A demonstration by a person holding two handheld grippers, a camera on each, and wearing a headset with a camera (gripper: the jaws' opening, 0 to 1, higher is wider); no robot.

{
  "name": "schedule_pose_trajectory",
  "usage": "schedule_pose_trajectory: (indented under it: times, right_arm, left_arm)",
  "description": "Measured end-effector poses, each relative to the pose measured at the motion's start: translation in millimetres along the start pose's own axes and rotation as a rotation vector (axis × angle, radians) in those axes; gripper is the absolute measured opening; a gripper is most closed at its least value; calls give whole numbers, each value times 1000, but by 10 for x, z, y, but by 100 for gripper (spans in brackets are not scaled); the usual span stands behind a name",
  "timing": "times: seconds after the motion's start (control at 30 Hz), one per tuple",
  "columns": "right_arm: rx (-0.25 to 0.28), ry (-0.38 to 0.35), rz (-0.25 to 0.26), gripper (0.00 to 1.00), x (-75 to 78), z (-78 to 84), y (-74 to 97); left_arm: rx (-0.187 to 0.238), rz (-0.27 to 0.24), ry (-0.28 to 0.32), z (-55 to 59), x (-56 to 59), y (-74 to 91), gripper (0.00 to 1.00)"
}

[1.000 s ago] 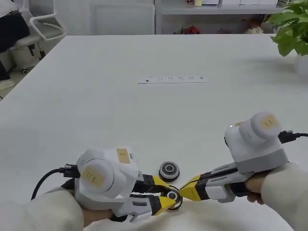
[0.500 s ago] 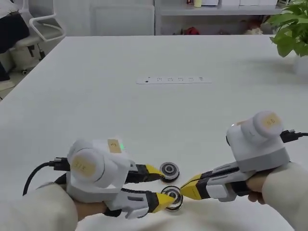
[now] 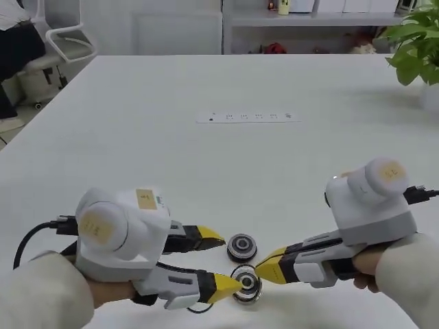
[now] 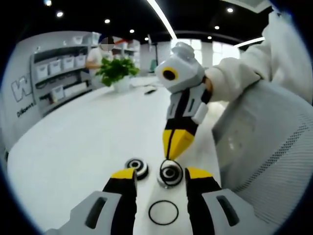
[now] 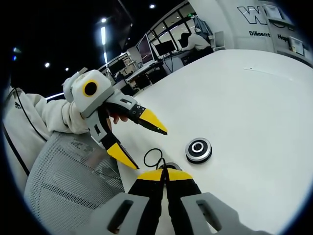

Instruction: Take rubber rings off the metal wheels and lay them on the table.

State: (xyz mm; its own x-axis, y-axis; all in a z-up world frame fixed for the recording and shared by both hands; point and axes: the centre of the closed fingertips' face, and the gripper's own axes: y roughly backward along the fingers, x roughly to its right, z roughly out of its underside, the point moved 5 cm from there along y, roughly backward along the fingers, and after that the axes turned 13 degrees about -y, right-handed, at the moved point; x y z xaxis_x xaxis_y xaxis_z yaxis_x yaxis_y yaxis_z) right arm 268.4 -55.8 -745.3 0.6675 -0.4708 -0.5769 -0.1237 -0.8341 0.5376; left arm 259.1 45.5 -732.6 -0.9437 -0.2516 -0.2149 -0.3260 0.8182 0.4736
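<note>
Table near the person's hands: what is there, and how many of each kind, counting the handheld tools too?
Metal wheels: 2, the far wheel and the near wheel
Loose rubber ring: 1
Handheld tools: 2, the left gripper and the right gripper
Total: 5
</note>
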Motion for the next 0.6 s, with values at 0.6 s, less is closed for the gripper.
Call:
schedule_pose_trajectory:
  times: [0.6]
  right_arm:
    - [40, 9, -30, 0, -101, -88, 14]
  left_arm:
    - [-25, 18, -53, -5, -5, 245, 46]
